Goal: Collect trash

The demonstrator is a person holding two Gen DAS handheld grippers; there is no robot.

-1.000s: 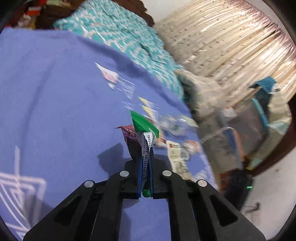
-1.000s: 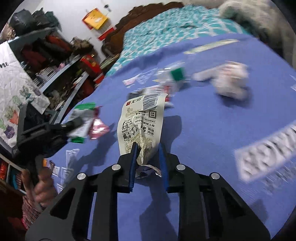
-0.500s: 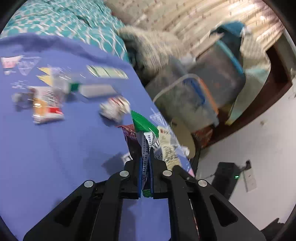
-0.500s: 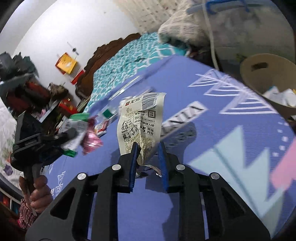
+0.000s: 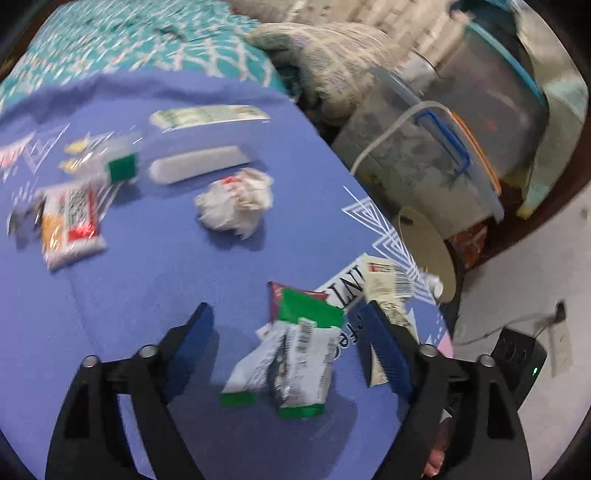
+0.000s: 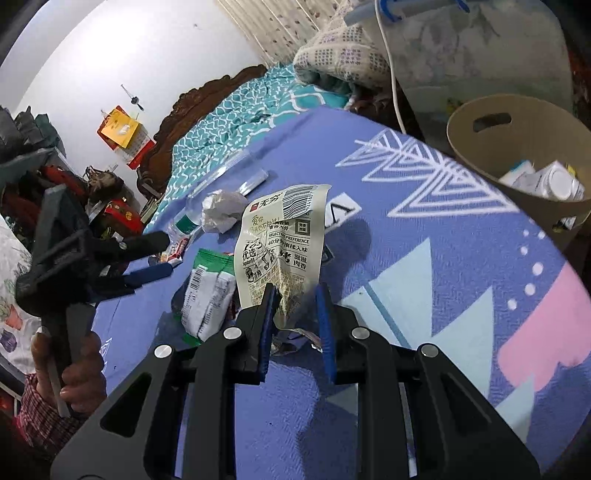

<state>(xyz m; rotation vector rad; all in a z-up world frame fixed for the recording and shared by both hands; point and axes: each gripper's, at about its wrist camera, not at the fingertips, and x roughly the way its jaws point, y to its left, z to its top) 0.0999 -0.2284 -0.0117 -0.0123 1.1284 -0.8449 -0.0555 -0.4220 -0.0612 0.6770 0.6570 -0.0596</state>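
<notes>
1. The left gripper (image 5: 288, 336) has its jaws spread wide; the green-and-white wrapper (image 5: 291, 365) lies loose between them on the blue mat (image 5: 147, 266)
2. The right gripper (image 6: 295, 317) pinches the cream snack wrapper (image 6: 284, 240) upright, near the tan bin (image 6: 480, 155)

Home bedroom, carved wooden headboard (image 6: 207, 99), teal patterned bedspread (image 6: 236, 122), cluttered shelves (image 6: 33, 162), curtains (image 6: 280, 26)

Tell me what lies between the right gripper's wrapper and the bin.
Only bare patterned blue cloth separates the beige wrapper from the bin, as the right wrist view shows.
</notes>
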